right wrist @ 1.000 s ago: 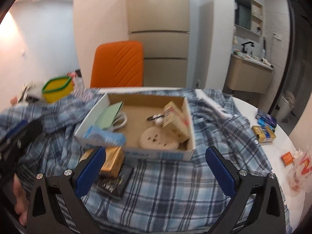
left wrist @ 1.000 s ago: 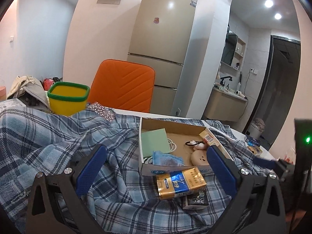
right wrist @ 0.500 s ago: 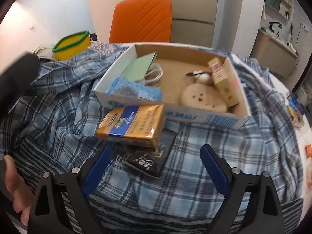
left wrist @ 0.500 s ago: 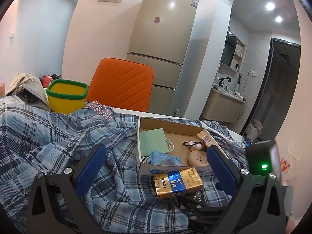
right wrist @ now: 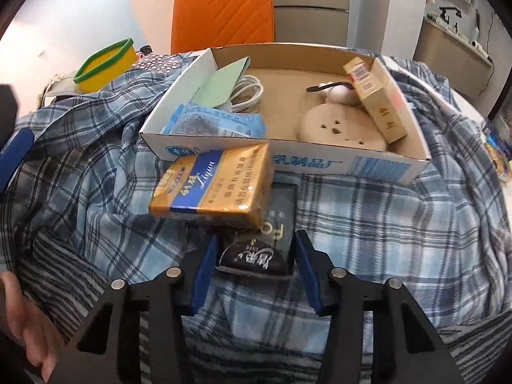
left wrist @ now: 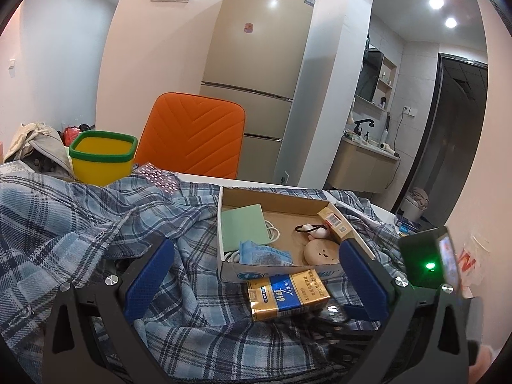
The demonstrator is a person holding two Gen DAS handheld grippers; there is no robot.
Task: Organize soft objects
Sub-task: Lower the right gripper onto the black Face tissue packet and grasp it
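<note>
R grip: your right gripper [right wrist: 254, 272] jaws apart, straddling small black soft pouch [right wrist: 256, 252], no clamp yet.
L grip: your left gripper [left wrist: 256, 275] jaws wide apart, empty.
Progress: early; gold-blue foil pack [right wrist: 212, 184] beyond R jaws, outside white cardboard box [right wrist: 377, 166].

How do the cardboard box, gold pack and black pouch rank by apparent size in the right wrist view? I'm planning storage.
1. cardboard box
2. gold pack
3. black pouch, partly hidden under the pack, so unsure.
</note>
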